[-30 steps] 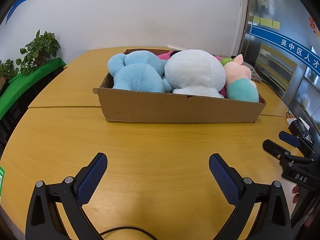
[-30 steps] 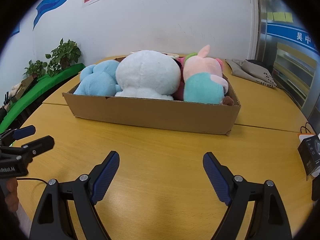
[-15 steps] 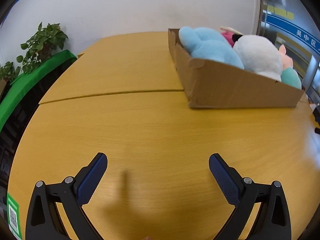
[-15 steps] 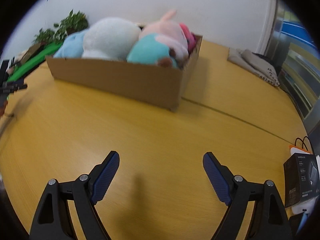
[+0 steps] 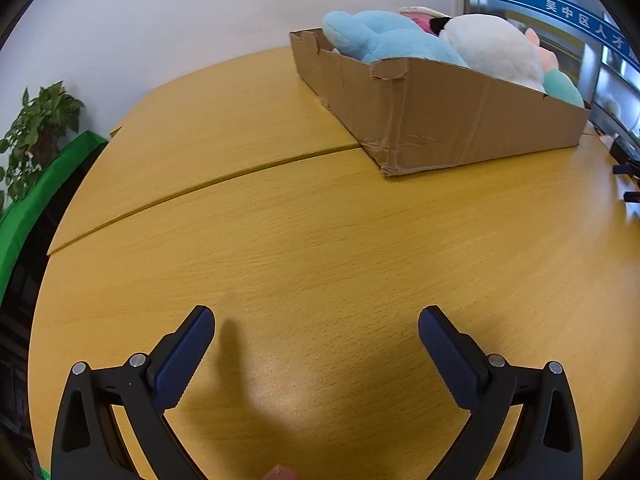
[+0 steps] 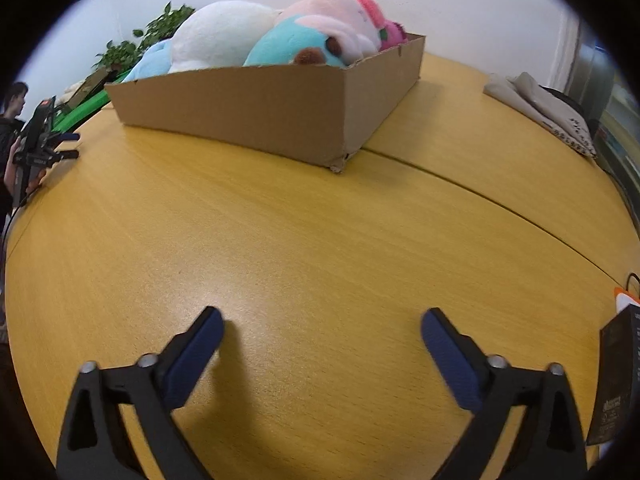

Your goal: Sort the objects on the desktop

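Left wrist view: yellow wood-grain worktop filling most of the frame, a seam running from mid left up toward the centre. White wall behind, potted plant and green ledge at the left edge, blue signage upper right. Compared with 1 second ago, cardboard box shifted from the centre to the upper right, seen corner-on, worktop nearer. Inside the box: blue plush, white plush, a sliver of teal plush at the far end. Left gripper spread wide over bare worktop, nothing between the 2 blue pads.

Right wrist view: same worktop, grey cloth upper right, dark carton at the right edge, a person and the other gripper at far left. Box now upper centre, formerly straight ahead. White plush, teal plush and pink plush piled above its rim. Right gripper just opened further, standing wide, empty, well short of the box.
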A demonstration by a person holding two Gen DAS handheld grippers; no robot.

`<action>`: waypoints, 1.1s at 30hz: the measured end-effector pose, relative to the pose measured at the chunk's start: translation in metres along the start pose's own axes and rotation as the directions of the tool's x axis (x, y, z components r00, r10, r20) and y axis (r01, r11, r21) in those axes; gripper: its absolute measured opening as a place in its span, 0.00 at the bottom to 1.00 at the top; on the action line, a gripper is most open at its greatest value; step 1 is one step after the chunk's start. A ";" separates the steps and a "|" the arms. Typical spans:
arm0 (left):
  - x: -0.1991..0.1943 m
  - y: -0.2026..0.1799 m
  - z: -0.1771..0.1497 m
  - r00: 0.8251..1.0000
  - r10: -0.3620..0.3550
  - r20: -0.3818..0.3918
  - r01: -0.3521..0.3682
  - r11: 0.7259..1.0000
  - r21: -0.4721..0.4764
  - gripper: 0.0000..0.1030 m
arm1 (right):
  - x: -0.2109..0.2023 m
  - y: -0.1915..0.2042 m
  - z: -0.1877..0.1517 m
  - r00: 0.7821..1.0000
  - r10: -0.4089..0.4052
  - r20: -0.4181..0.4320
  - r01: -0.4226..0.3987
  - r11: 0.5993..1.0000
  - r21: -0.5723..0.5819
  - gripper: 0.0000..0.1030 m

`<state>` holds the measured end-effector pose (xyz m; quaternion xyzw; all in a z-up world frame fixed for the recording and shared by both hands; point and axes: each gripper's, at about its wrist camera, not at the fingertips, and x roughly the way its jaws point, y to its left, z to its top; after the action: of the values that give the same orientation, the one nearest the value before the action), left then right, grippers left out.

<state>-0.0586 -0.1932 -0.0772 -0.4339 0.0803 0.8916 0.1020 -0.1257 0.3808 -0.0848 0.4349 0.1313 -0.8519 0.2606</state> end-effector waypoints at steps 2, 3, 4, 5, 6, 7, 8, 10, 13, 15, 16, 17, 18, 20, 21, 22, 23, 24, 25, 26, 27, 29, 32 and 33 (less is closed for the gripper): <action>0.004 0.009 0.001 0.998 -0.061 -0.015 0.061 0.998 -0.002 1.00 | 0.001 0.001 0.003 1.000 0.022 -0.001 -0.022 0.999 -0.033 1.00; 0.006 0.013 0.002 0.996 -0.084 -0.020 0.084 0.996 0.000 1.00 | 0.001 0.001 0.003 0.999 0.034 -0.001 -0.034 0.998 -0.047 1.00; 0.006 0.017 0.003 0.995 -0.095 -0.021 0.095 0.995 0.010 1.00 | 0.001 0.000 0.003 0.999 0.045 -0.002 -0.045 0.997 -0.061 1.00; 0.007 0.020 0.003 0.994 -0.107 -0.022 0.107 0.994 0.020 1.00 | 0.001 -0.003 0.003 0.998 0.055 -0.003 -0.055 0.996 -0.073 1.00; 0.008 0.023 0.004 0.993 -0.119 -0.023 0.119 0.992 0.034 1.00 | 0.000 -0.007 0.003 0.998 0.065 -0.004 -0.065 0.994 -0.085 1.00; 0.009 0.026 0.005 0.991 -0.131 -0.024 0.132 0.990 0.049 1.00 | 0.000 -0.011 0.003 0.997 0.071 -0.005 -0.071 0.993 -0.092 1.00; 0.009 0.030 0.005 0.989 -0.145 -0.025 0.146 0.987 0.067 1.00 | 0.000 -0.016 0.002 0.997 0.075 -0.004 -0.075 0.993 -0.095 1.00; 0.011 0.036 0.007 0.984 -0.178 -0.030 0.180 0.978 0.110 1.00 | 0.000 -0.026 0.002 0.996 0.086 -0.004 -0.086 0.990 -0.113 1.00; 0.012 0.046 0.011 0.982 -0.187 -0.032 0.190 0.975 0.118 1.00 | 0.000 -0.039 0.002 0.992 0.127 -0.010 -0.127 0.977 -0.170 1.00; 0.013 0.052 0.013 0.981 -0.189 -0.031 0.192 0.974 0.121 1.00 | 0.000 -0.044 0.002 0.988 0.153 -0.015 -0.152 0.967 -0.206 1.00; 0.013 0.054 0.013 0.981 -0.191 -0.031 0.194 0.973 0.123 1.00 | 0.000 -0.046 0.002 0.986 0.165 -0.017 -0.165 0.961 -0.222 1.00; 0.014 0.057 0.014 0.981 -0.192 -0.031 0.194 0.973 0.124 1.00 | 0.000 -0.048 0.001 0.984 0.178 -0.021 -0.178 0.954 -0.239 1.00; 0.016 0.056 0.016 0.981 -0.192 -0.030 0.194 0.973 0.126 1.00 | -0.001 -0.050 0.001 0.981 0.192 -0.024 -0.191 0.947 -0.258 1.00; 0.020 0.053 0.019 0.981 -0.190 -0.029 0.192 0.973 0.129 1.00 | 0.000 -0.054 0.001 0.977 0.211 -0.030 -0.210 0.936 -0.283 1.00; 0.020 0.053 0.020 0.982 -0.189 -0.028 0.191 0.973 0.129 1.00 | 0.000 -0.055 0.002 0.977 0.210 -0.029 -0.209 0.937 -0.281 1.00; 0.020 0.054 0.020 0.982 -0.188 -0.028 0.190 0.973 0.130 1.00 | 0.001 -0.057 0.002 0.979 0.201 -0.026 -0.201 0.942 -0.270 1.00; 0.019 0.054 0.020 0.982 -0.187 -0.027 0.189 0.973 0.130 1.00 | 0.001 -0.058 0.003 0.981 0.194 -0.024 -0.194 0.946 -0.261 1.00; 0.019 0.056 0.019 0.982 -0.187 -0.028 0.189 0.973 0.130 1.00 | 0.002 -0.059 0.004 0.982 0.189 -0.021 -0.188 0.949 -0.253 1.00; 0.019 0.057 0.019 0.982 -0.187 -0.028 0.189 0.973 0.130 1.00 | 0.002 -0.060 0.005 0.982 0.186 -0.020 -0.185 0.951 -0.249 1.00; 0.019 0.058 0.018 0.982 -0.188 -0.028 0.190 0.973 0.130 1.00 | 0.002 -0.060 0.006 0.983 0.185 -0.020 -0.184 0.951 -0.248 1.00; 0.019 0.058 0.018 0.982 -0.188 -0.028 0.190 0.973 0.130 1.00 | 0.003 -0.061 0.007 0.982 0.186 -0.020 -0.185 0.950 -0.251 1.00; 0.019 0.058 0.019 0.982 -0.188 -0.028 0.190 0.973 0.131 1.00 | 0.003 -0.062 0.008 0.982 0.189 -0.022 -0.189 0.947 -0.260 1.00; 0.018 0.061 0.018 0.982 -0.188 -0.027 0.190 0.973 0.131 1.00 | 0.004 -0.063 0.009 0.982 0.189 -0.021 -0.187 0.946 -0.265 1.00; 0.019 0.061 0.018 0.982 -0.188 -0.027 0.190 0.973 0.131 1.00 | 0.005 -0.063 0.010 0.982 0.189 -0.022 -0.188 0.946 -0.266 1.00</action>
<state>-0.0990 -0.2460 -0.0775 -0.4384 0.0988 0.8672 0.2145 -0.1699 0.4275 -0.0833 0.4046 0.2020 -0.7986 0.3970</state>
